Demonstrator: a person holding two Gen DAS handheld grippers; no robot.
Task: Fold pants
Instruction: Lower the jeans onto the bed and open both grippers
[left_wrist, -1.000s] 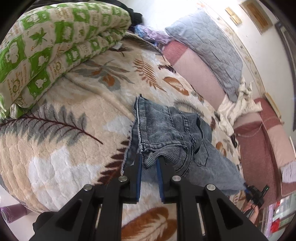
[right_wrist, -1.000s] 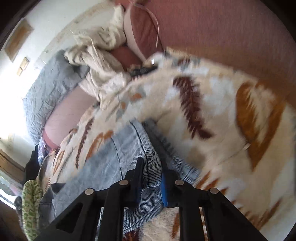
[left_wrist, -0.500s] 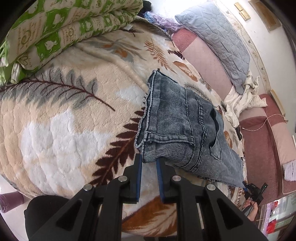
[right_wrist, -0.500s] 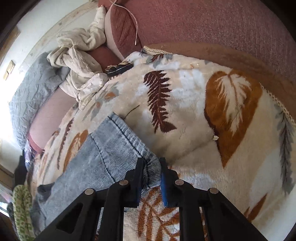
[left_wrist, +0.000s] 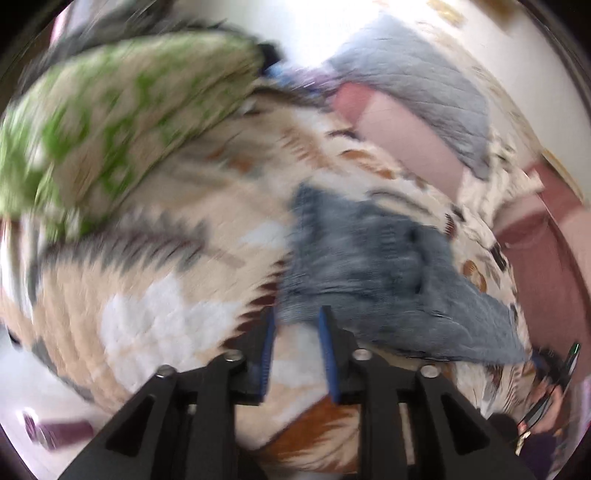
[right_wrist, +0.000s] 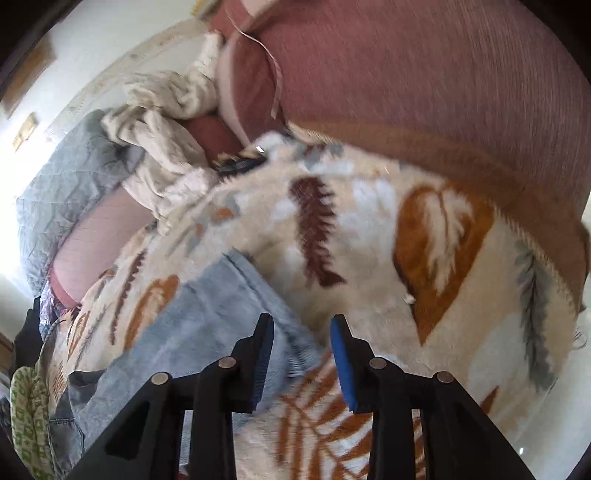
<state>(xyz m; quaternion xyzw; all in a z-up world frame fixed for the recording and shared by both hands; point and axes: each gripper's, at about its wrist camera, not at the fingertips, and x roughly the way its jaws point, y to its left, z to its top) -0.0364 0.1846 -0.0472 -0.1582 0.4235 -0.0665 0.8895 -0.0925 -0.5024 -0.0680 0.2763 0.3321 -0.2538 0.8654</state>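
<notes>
The blue denim pants (left_wrist: 362, 266) lie stretched out on the leaf-patterned blanket (left_wrist: 155, 295). The left wrist view is blurred by motion. My left gripper (left_wrist: 295, 332) is open, its blue pads apart, just at the near edge of the waist end. In the right wrist view the leg end of the pants (right_wrist: 207, 325) lies on the blanket (right_wrist: 461, 295). My right gripper (right_wrist: 301, 343) is open, with the hem lying between and under its fingers, not pinched.
A green-and-white folded quilt (left_wrist: 122, 122) sits at the far left of the bed. A grey pillow (left_wrist: 417, 88) and pink cushion (right_wrist: 96, 247) line the back. A crumpled cream cloth (right_wrist: 166, 125), a dark remote-like object (right_wrist: 240, 162) and a maroon sofa arm (right_wrist: 424, 74) stand near the right gripper.
Both grippers have opened and let go of the pants. The pants now rest on the blanket. The left gripper is moving fast, blurring its view.
</notes>
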